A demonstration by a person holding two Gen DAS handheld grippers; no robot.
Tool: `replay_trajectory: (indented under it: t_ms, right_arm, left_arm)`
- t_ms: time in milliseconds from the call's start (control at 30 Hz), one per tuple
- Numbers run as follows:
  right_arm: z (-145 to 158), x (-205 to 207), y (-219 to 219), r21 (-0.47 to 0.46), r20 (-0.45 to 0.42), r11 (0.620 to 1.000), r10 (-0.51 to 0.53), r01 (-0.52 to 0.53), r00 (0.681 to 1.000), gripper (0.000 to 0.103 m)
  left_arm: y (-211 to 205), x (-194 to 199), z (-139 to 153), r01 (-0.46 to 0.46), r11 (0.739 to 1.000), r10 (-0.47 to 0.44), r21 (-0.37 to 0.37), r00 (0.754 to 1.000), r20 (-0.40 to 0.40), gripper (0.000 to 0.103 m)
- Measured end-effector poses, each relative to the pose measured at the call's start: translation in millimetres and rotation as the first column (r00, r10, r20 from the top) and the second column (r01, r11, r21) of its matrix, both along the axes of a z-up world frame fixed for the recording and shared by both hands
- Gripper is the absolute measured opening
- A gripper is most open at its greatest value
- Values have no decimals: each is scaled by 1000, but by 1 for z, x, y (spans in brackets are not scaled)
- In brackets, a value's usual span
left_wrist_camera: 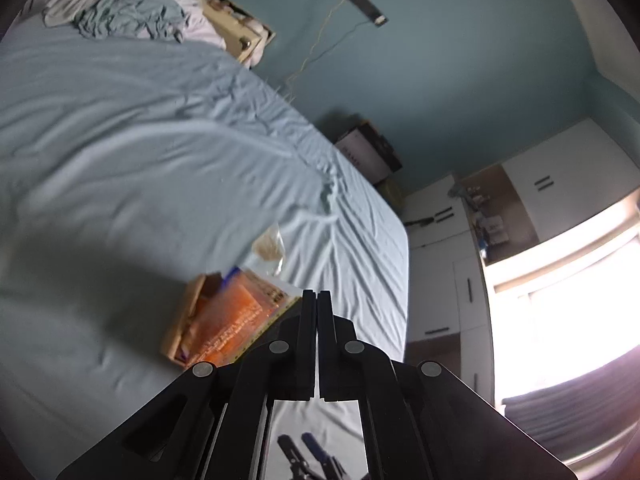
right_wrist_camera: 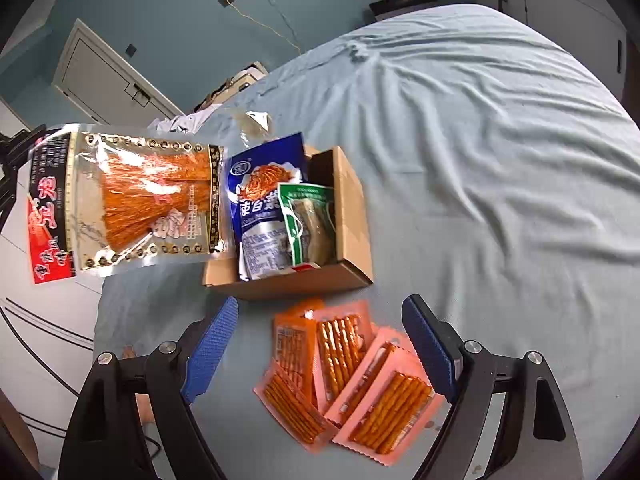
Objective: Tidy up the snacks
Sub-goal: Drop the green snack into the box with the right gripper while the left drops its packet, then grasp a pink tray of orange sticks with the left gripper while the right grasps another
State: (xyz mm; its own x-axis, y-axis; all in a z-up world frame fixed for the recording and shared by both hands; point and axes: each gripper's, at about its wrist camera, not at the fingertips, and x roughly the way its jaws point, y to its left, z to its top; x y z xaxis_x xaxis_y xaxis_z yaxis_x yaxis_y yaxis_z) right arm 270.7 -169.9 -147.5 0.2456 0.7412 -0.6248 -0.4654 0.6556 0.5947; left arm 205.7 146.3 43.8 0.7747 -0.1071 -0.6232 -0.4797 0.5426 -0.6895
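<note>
Rt claw point(right_wrist_camera: 320, 304), nearest the lens: blue pads spread wide, nothing between them, poised over the stick packets point(right_wrist_camera: 344, 376), a loose fan of small orange and pink packs on the bed point(right_wrist_camera: 500, 160).

L to R, rt wrist view:
- big strip bag point(right_wrist_camera: 152, 196) hangs in the air past the bed edge, just beside the box.
- cardboard box point(right_wrist_camera: 352, 216) on the sheet, w/ blue pack point(right_wrist_camera: 260, 200) and green pack point(right_wrist_camera: 308, 224) standing inside.
- bare sheet to the rt.

Lt wrist view: left claw point(left_wrist_camera: 317, 294) is fully closed, the big bag's edge at its tips, prob. pinched there.

Step in hand (judged): loading snacks into the box; big bag en route, stick packets not yet picked.

Next move calls for lowering the rt claw onto one packet, closing on a raised edge w/o dragging its neighbours, while the big bag needs room in the box.
</note>
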Motion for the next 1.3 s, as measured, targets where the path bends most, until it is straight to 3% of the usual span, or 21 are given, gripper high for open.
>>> replay_trajectory:
  t_ms: [133,267,333,367,433,533,600,700,800,900,933,1000,1100,1133,1200,1300]
  right_arm:
    - [-6,3,-12,23,-19,1000,-17,18,1000,84]
    - [-14,5,-17,26,-44,999,-34,35,998,84]
    - [-18,8,-17,19,-49,999,-43,44,998,84]
    - [-19,9,-17,7,-52,999,-48,49,997,84]
    - [-19,9,-17,0,-58,999,-46,46,997,84]
    - [-22,10,-19,-19,-61,999,-51,50,997,84]
    - [-23,12,-21,-49,-57,996,-71,69,996,84]
    - [-18,18,-33,-111,-17,986,-129,126,992,84]
    - [-13,16,-48,-97,-17,987,-127,125,992,84]
    - [-24,8,-55,-188,-114,967,-192,169,975,84]
    - [-31,5,-52,-206,-167,968,-179,143,970,84]
    - [-47,-2,-42,-192,-261,978,-127,77,957,84]
    - [-73,-13,-23,-180,-379,983,-91,23,921,84]
    - [-82,-17,-14,-184,-408,983,-74,-3,910,84]
    - [-96,-18,-1,-208,-439,978,-72,-24,896,84]
    - [-108,-15,17,-211,-457,977,-75,-26,886,84]
  left_arm:
    - [-23,26,-10,73,997,-73,35,997,3,0]
    - [-43,69,-31,214,971,-217,-105,976,-16,1]
    - [-47,90,-41,250,958,-258,-139,965,-44,1]
    - [-46,101,-45,262,956,-272,-133,960,-65,7]
    - [-40,113,-49,257,964,-264,-72,957,-117,9]
    - [-26,102,-51,221,974,-225,-50,970,-92,17]
    - [-16,90,-54,229,972,-232,-44,970,-77,38]
    - [-7,69,-65,232,972,-226,28,963,-146,51]
    - [-7,44,-84,276,950,-234,149,940,-249,59]
    - [-16,25,-105,328,897,-216,296,910,-354,61]
    - [-24,15,-115,368,865,-233,340,897,-377,63]
    - [-37,0,-133,434,818,-273,376,870,-410,77]
    - [-58,-17,-161,550,753,-362,361,805,-470,77]
    - [-66,-22,-175,615,712,-411,339,757,-508,77]
    - [-80,-28,-191,691,655,-471,306,690,-549,77]
    - [-90,-35,-203,737,610,-512,290,646,-566,77]
